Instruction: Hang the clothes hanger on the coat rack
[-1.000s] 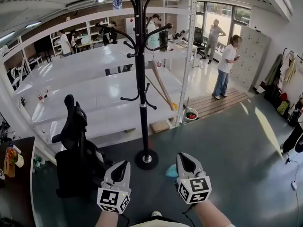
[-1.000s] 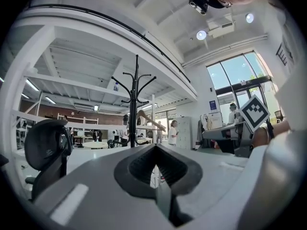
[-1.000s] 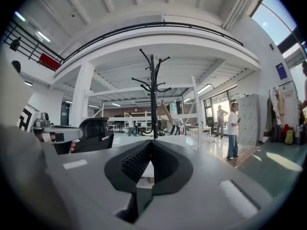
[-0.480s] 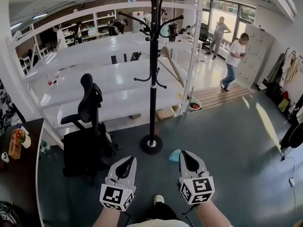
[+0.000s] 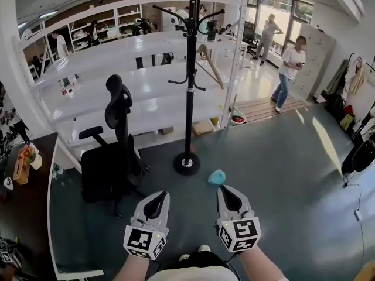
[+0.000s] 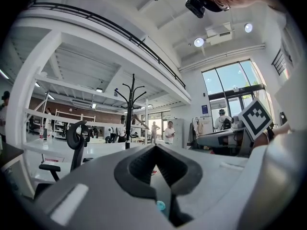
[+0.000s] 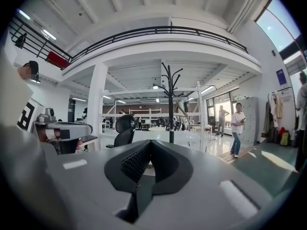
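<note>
Left gripper, right gripper — jaws pressed together, nothing held — pointed level at black coat rack, likely idle with no hanger taken.

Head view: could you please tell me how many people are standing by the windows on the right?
2. The person in white stands beside the lockers; the person in grey stands farther back, near the windows. Others may be hidden behind the shelving.
</note>
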